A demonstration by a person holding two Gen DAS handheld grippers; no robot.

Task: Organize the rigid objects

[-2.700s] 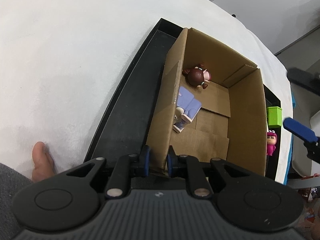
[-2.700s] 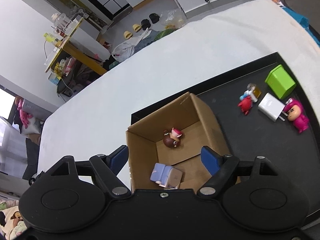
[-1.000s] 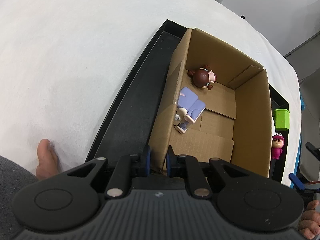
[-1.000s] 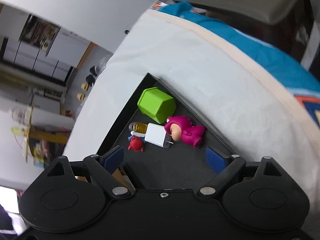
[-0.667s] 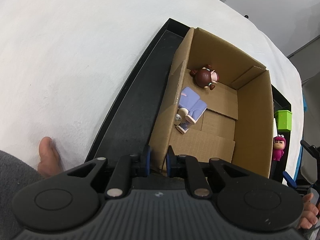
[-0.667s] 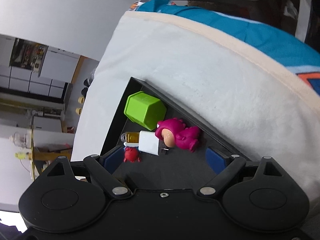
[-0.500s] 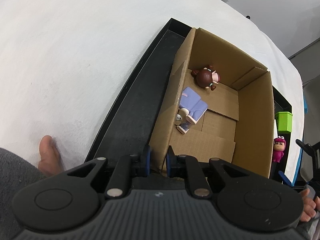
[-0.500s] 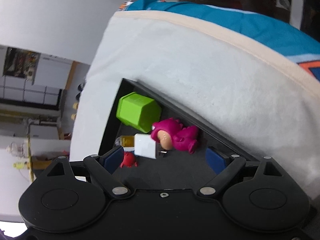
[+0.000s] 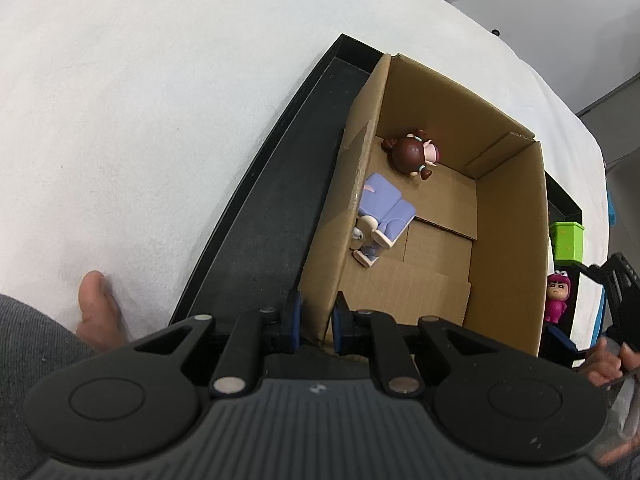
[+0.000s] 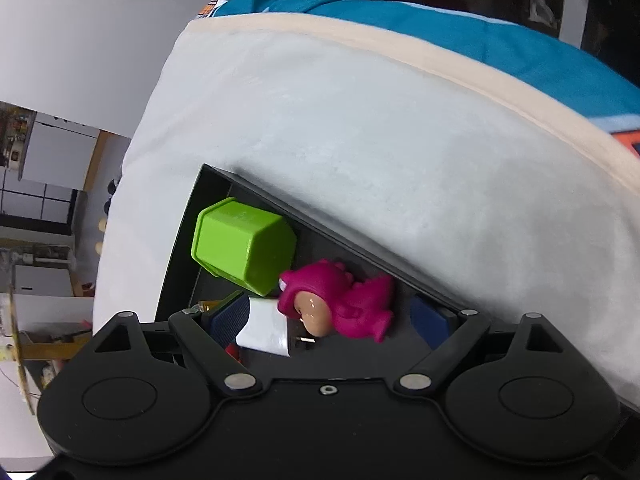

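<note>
The pink figurine lies on its side on the black tray, near the tray's right rim, touching the green hexagonal cup and a white plug adapter. The right claw hangs over it with its blue pads spread wide on either side of the figurine and adapter, pressing on neither. To the left on the same tray stands the cardboard box, open at the top. Inside it lie a brown-haired doll by the far wall and a lilac toy against the left wall. The left claw is clamped on the box's near corner. The tray rests on a white-covered bench, where a bare thumb presses down.
</note>
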